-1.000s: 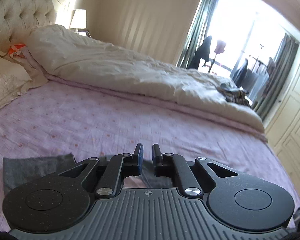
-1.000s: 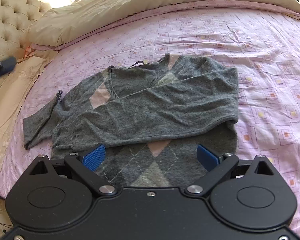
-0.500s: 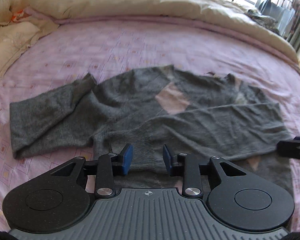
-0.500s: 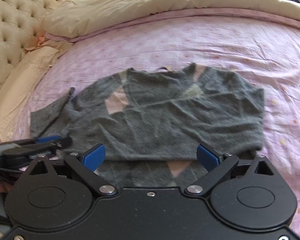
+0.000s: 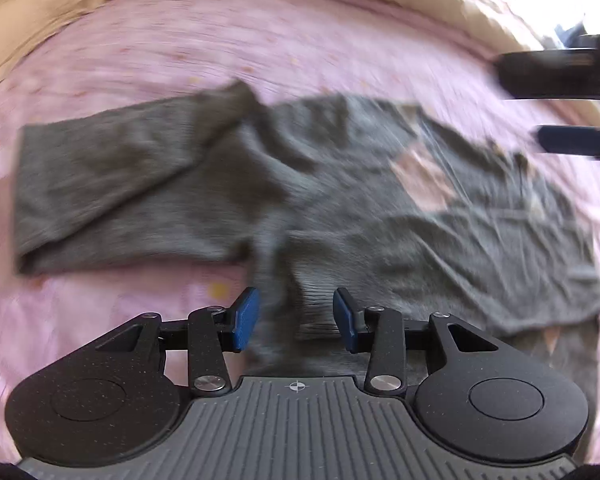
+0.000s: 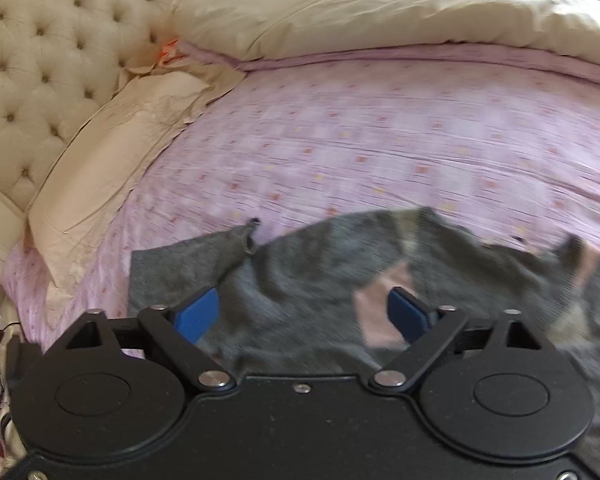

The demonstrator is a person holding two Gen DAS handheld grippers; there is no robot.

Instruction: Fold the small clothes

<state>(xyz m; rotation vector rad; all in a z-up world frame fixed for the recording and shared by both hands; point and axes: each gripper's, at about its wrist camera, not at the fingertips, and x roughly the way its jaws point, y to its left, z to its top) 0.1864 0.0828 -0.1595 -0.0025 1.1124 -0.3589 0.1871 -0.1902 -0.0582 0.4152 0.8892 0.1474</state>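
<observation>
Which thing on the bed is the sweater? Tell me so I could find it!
Start at the big bed with the pink sheet and cream headboard. In the middle of the sheet, well in front of the cream duvet, lies the sweater, spread flat. It's the only dark grey thing there, with pale pink diamond patches and one sleeve sticking out sideways.

Bed: pink patterned sheet (image 6: 380, 140)
On it: grey sweater (image 5: 340, 208) lay spread flat
Head end: cream pillow (image 6: 120, 152)
Far side: beige duvet (image 6: 380, 8)
</observation>
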